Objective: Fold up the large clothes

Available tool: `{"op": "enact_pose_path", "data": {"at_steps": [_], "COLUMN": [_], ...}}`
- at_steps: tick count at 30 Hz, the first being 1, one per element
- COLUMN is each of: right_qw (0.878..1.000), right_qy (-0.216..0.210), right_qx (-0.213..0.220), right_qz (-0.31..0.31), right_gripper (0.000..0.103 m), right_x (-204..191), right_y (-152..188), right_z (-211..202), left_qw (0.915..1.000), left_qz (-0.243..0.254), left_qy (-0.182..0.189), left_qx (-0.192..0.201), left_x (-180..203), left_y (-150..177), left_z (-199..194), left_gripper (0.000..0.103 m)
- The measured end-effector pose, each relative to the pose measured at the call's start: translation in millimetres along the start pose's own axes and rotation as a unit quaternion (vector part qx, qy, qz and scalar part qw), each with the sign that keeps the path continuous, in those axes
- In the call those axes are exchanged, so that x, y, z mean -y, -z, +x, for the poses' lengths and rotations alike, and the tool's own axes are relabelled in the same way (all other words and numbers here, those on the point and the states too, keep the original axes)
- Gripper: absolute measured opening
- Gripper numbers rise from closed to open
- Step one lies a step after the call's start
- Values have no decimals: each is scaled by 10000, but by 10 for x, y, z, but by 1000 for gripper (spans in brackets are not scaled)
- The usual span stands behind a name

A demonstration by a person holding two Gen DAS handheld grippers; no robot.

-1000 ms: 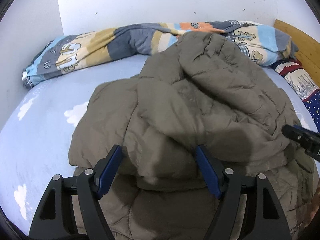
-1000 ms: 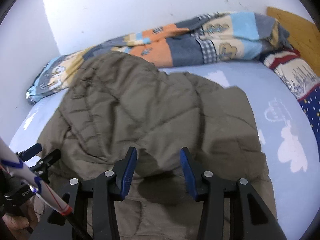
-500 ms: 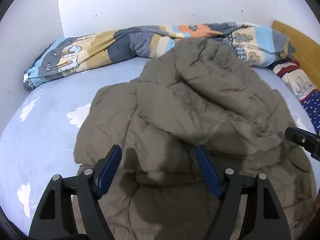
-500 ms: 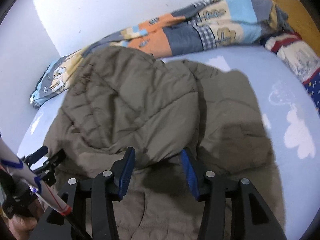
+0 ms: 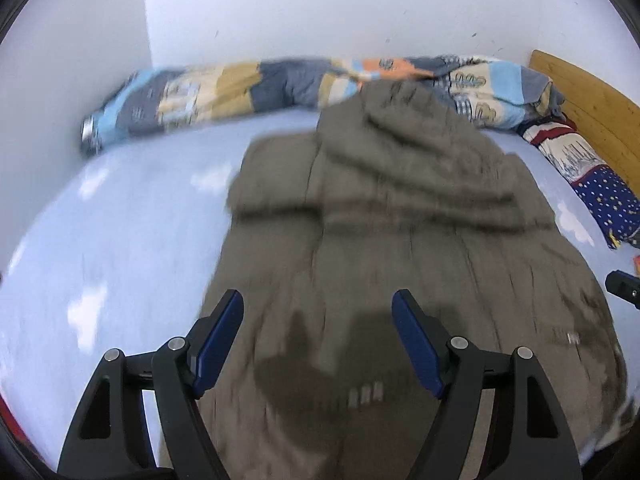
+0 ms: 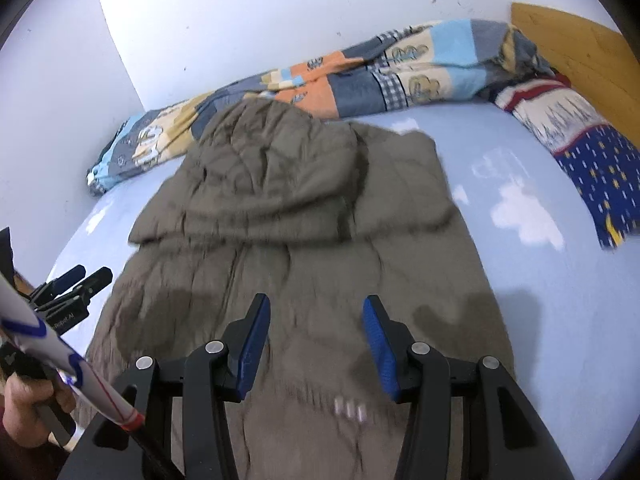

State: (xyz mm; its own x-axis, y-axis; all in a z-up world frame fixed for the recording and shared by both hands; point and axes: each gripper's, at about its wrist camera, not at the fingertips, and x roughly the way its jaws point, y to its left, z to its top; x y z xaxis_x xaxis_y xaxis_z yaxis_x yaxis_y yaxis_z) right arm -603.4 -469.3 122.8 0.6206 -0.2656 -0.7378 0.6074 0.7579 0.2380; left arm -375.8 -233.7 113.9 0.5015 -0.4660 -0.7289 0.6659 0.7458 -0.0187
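One olive puffer jacket point(image 5: 400, 240) lies beneath two hand-held grippers, left point(image 5: 318, 344) and right point(image 6: 316, 344), both spread wide.

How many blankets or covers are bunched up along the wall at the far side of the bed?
2: a patchwork quilt along the wall behind the brown jacket, and a navy starred cover by the wooden headboard. More may be hidden.

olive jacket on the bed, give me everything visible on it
The olive jacket is a quilted, puffy-looking coat lying spread on the light blue cloud-print sheet. Its upper part, apparently the hood or a folded-over section, lies doubled on the body near the patchwork quilt. Creased, partly motion-blurred. Both grippers, left and right, hover over its near end with jaws open, gripping nothing.
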Motion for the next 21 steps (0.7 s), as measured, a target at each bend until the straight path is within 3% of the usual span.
{"op": "enact_pose_path", "data": {"at_steps": [4,9,14,21], "right_qw": [9999,9994,9949,9813], "right_qy": [29,194,546,390], "right_qx": [-135,-227,-216,-320], "right_qz": [-1,197,821,1860], "right_gripper": [52,53,57,60], "right_x": [88,372,919,1468], "right_y": [372,713,958,1187], "right_z": [-203,-423,-614,-697], "left_qw": [9994,9986,9919,9786], "left_qz": [-197,-359,-1045,-1826], "left_qy": [83,-194,-412,85], "left_qx": [-265,-351,-597,-948], "left_x": [-165,-520,-1094,-1398], "left_y": [420,770,1041,1301], "left_z": [-192,-434,-486,-448], "left_gripper": [76,76,76,76]}}
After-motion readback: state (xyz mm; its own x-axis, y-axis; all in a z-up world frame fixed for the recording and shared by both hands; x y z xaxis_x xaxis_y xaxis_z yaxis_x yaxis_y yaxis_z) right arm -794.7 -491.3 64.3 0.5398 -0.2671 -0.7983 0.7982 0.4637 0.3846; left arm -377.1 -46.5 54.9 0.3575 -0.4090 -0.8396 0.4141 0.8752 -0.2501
